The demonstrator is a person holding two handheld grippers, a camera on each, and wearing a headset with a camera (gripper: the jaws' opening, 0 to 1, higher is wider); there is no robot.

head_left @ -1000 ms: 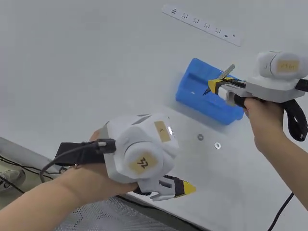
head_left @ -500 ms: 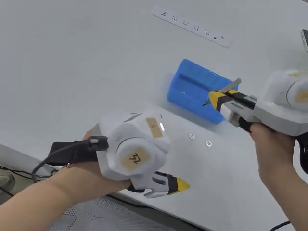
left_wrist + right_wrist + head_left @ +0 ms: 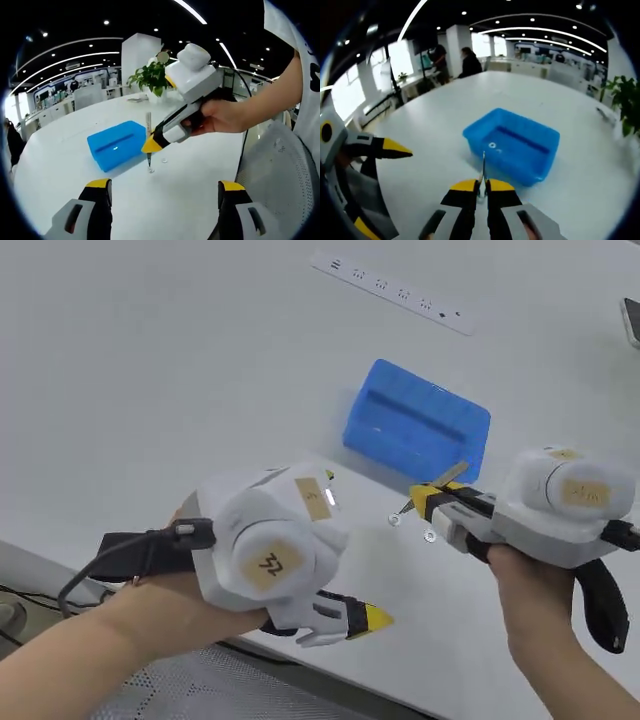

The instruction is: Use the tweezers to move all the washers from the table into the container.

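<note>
Head view: the right gripper (image 3: 425,502) pinches the tweezers (image 3: 452,474), their tips at one washer (image 3: 395,521), a second washer (image 3: 430,536) beside it. Left gripper view: the left gripper (image 3: 165,184) idles, jaws wide. Right gripper view: the blue container (image 3: 512,142) sits ahead. Pickup looks next: lower, squeeze gently.

Blue open container (image 3: 415,420), 1 washer (image 3: 492,145) inside, 2 washers (image 3: 430,536) just beside, tweezers (image 3: 452,474) tip at one

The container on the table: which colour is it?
The container is bright blue all over. It shows best in the right gripper view.
</note>
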